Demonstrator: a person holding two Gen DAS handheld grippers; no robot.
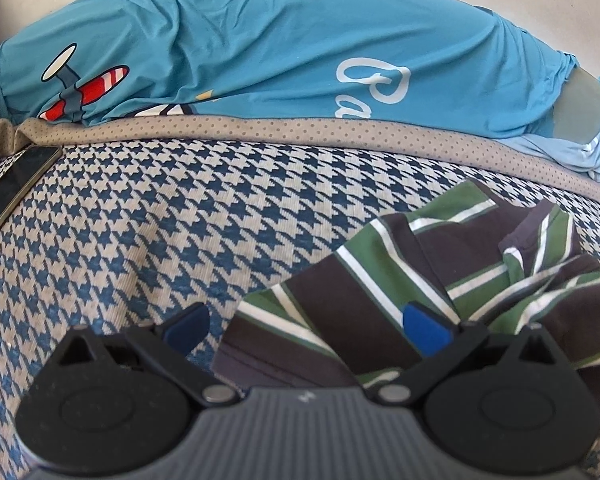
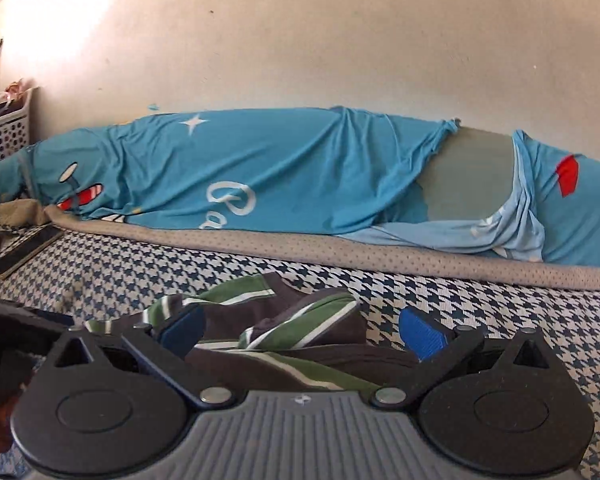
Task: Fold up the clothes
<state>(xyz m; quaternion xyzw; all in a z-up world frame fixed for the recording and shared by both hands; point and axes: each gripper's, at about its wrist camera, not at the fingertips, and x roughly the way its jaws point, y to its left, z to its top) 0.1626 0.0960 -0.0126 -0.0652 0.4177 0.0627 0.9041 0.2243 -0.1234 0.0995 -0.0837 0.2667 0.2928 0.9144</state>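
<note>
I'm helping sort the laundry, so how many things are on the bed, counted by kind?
Striped clothes: 1, the crumpled striped garment
Blue printed covers: 1, the blue cover by the wall
Houndstooth bedspreads: 1, the houndstooth bedspread
Dark flat things: 1, the dark flat object, too unclear to name
Grippers: 2, left gripper and right gripper, both open
Total: 6

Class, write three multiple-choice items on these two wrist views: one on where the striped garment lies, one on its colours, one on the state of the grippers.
1. The striped garment lies on:
A. the houndstooth cover
B. the blue sheet
C. a white basket

2. Its stripes are:
A. red, yellow
B. green, brown, white
C. pink, black

3. The left gripper and right gripper are:
A. both shut on cloth
B. both open
C. one shut

Key: A, checked fabric surrounds it; B, those bands show; B, blue pads stand wide apart.
</note>
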